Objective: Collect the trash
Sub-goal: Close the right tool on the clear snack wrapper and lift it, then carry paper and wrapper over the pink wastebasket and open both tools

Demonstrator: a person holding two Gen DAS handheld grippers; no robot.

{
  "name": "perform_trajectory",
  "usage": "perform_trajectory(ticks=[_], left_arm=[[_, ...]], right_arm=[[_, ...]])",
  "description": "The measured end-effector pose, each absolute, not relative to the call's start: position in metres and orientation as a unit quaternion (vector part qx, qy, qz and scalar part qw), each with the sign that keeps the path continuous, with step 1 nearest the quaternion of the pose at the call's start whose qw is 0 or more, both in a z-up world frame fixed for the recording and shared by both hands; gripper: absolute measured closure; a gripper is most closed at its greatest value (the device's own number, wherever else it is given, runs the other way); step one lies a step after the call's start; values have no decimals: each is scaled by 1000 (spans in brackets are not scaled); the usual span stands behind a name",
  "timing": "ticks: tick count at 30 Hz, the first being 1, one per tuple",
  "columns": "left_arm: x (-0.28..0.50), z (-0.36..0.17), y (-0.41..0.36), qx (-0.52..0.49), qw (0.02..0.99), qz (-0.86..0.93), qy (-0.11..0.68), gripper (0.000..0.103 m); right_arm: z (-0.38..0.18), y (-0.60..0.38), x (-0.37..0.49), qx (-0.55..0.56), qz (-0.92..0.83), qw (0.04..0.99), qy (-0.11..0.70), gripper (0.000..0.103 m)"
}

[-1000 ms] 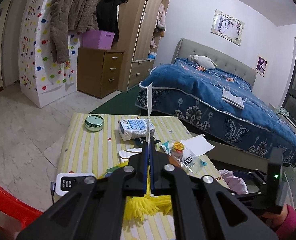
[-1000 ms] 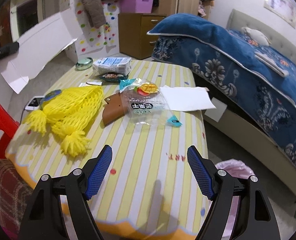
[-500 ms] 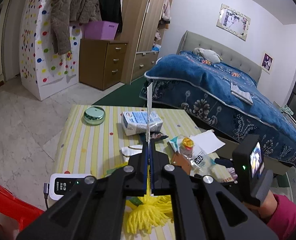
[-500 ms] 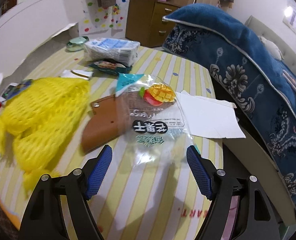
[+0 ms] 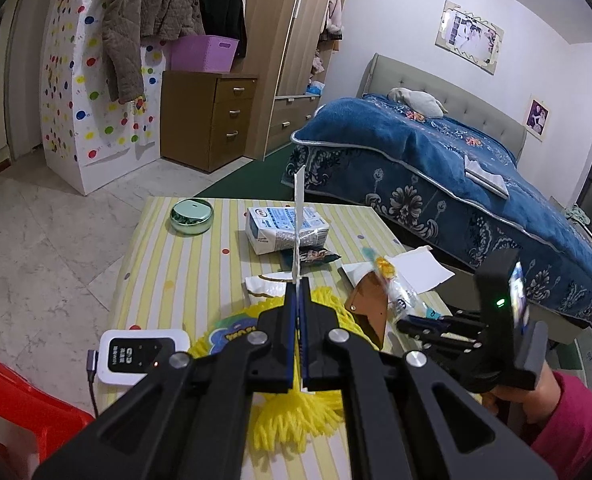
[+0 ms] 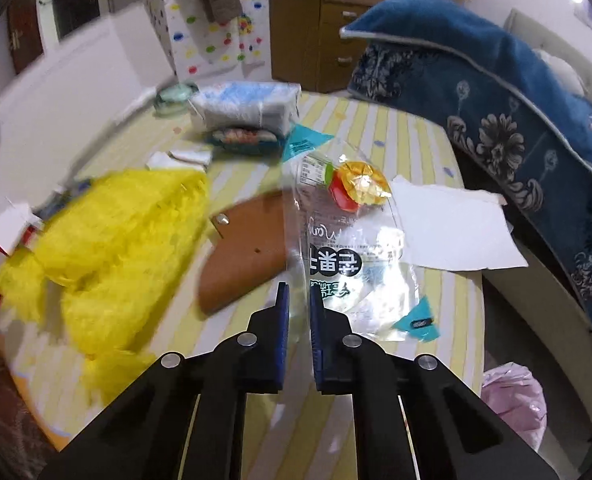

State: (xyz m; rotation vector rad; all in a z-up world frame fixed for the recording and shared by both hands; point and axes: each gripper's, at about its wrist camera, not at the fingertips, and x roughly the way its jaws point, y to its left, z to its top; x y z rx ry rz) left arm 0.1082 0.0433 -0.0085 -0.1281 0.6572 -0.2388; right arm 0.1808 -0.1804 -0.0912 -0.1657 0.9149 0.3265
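Note:
A clear plastic snack wrapper with a mango print lies on the yellow striped table, partly over a brown leather piece. My right gripper is closing its jaws on the wrapper's near edge, and the film stands up between the pads. The left wrist view shows the wrapper tilted up from the right gripper. My left gripper is shut on a thin white sheet, seen edge-on and upright. A yellow foam net lies left of the wrapper.
Also on the table: white paper, a tissue pack, a dark snack packet, a green tin, a white device. A pink bag sits on the floor by the blue bed. A red chair stands near left.
My right gripper came forward and down over the table to the clear wrapper, and its wide jaws closed on the near edge. The left gripper still holds the white sheet.

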Motion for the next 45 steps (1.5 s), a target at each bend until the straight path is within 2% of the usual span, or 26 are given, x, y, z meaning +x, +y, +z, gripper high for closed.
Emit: perform_trajectory(ticks=[8,16,32,45], left_arm=[[87,6,34,-61,941,-133,306,103],[69,6,-14,-48,932,-190,306,103],[59,-11,-170,13,895,-325,306,103],[83,-58,-275,63,856,-381,344,103]], right_arm=[[-11,-203,126,-48,141,919,364,94],[7,-247,77,1,105,930,352,94],[-24,-368,12,104,0,925,365,94],[-82,-448,-1,188,-54,899,392,94]])
